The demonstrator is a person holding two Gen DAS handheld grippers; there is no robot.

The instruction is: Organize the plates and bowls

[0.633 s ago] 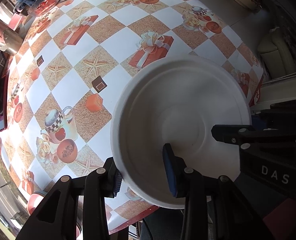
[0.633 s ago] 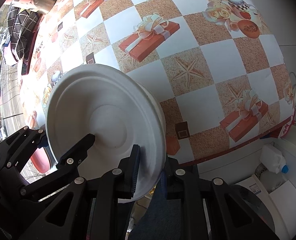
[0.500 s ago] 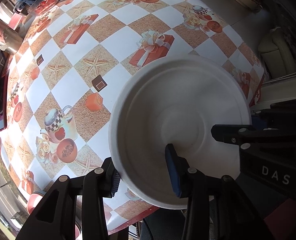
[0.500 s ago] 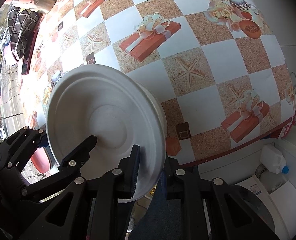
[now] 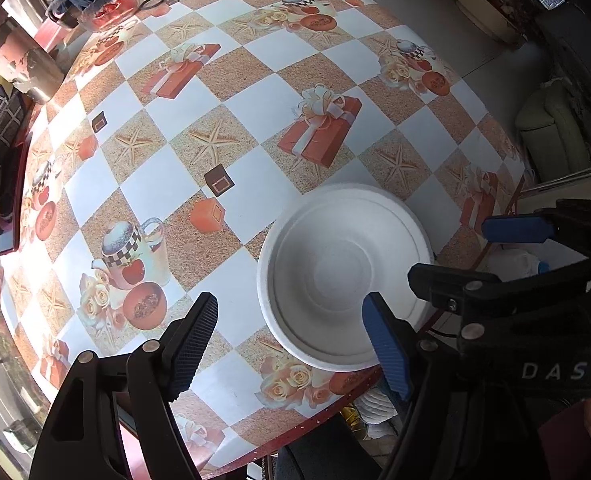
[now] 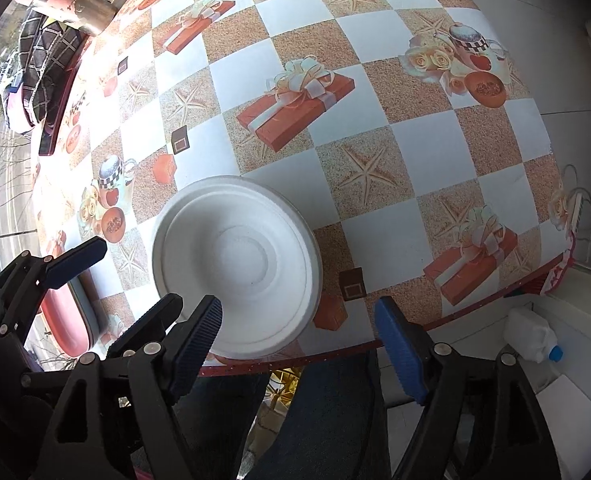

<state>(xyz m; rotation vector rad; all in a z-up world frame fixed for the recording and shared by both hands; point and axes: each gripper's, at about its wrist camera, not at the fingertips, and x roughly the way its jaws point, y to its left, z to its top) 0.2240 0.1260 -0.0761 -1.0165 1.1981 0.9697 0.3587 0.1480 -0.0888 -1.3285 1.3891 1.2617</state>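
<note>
Both grippers, left (image 5: pixel 291 336) and right (image 6: pixel 299 332), just opened wide, holding nothing (white bowl (image 5: pixel 345 276) free on table (image 5: pixel 255 104)). Best lifted away slowly, no bumping.

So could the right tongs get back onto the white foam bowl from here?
Probably yes: the right tongs, just opened and empty, sit beside the white foam bowl at the table edge, with nothing between.

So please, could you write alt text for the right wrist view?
A white round foam bowl sits free near the edge of a checkered-cloth table. The right tongs are open, and the left tongs are beside them.
</note>
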